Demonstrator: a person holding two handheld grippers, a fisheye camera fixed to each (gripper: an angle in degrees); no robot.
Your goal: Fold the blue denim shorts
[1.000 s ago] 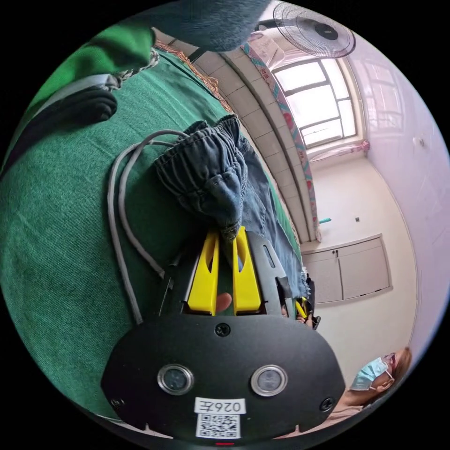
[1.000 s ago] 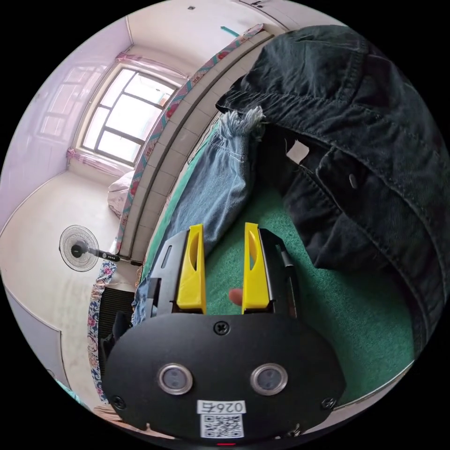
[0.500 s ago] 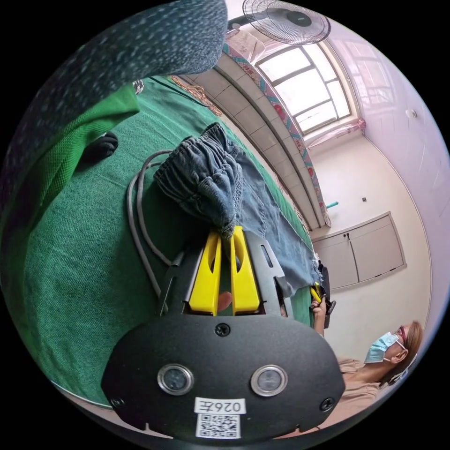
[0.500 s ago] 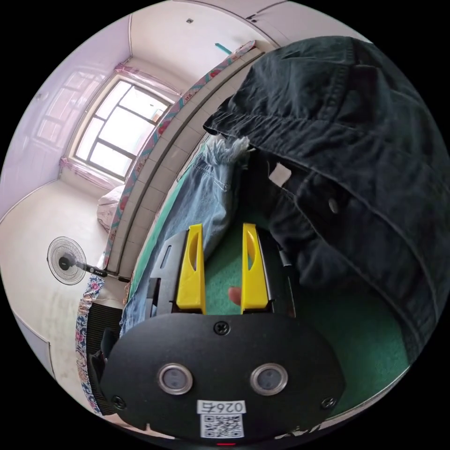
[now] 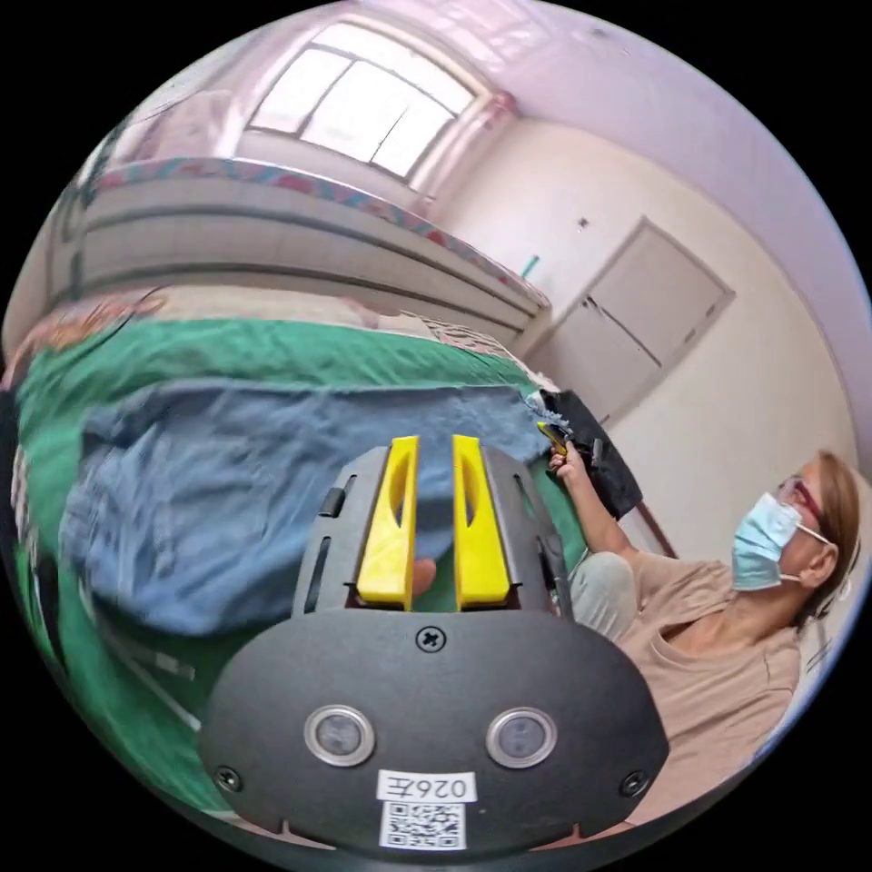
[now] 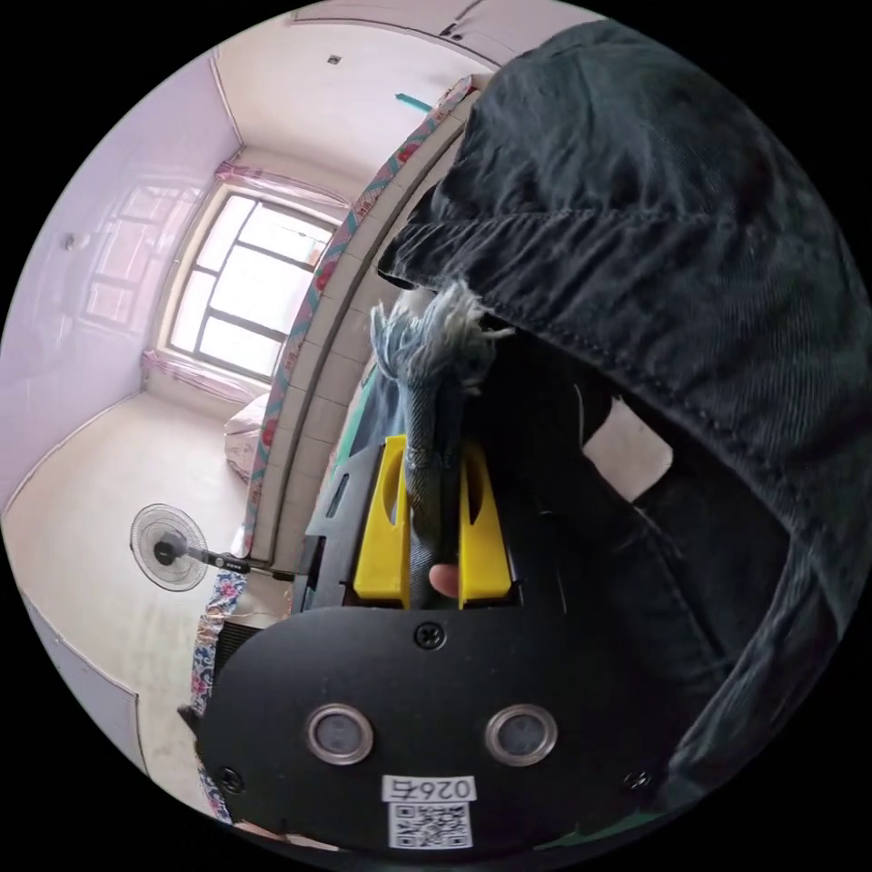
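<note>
The blue denim shorts (image 5: 227,509) lie spread out on the green cover (image 5: 272,354), blurred in the left gripper view. My left gripper (image 5: 436,445) hovers over their near edge, its yellow jaws a little apart with nothing between them. My right gripper (image 6: 434,454) is shut on the frayed hem (image 6: 427,363) of a shorts leg, which sticks up between the jaws. In the left gripper view that right gripper (image 5: 552,438) shows at the far corner of the shorts, held in a person's hand.
A dark denim garment (image 6: 654,227) is bunched right beside and over the right gripper. The person (image 5: 708,636) sits at the edge of the green cover. A standing fan (image 6: 168,547), a window (image 6: 245,300) and wall cupboards (image 5: 636,327) lie beyond.
My left gripper has let go of the bunched waistband and swung round, and the shorts now lie flat. My right gripper went from open to shut on the frayed hem.
</note>
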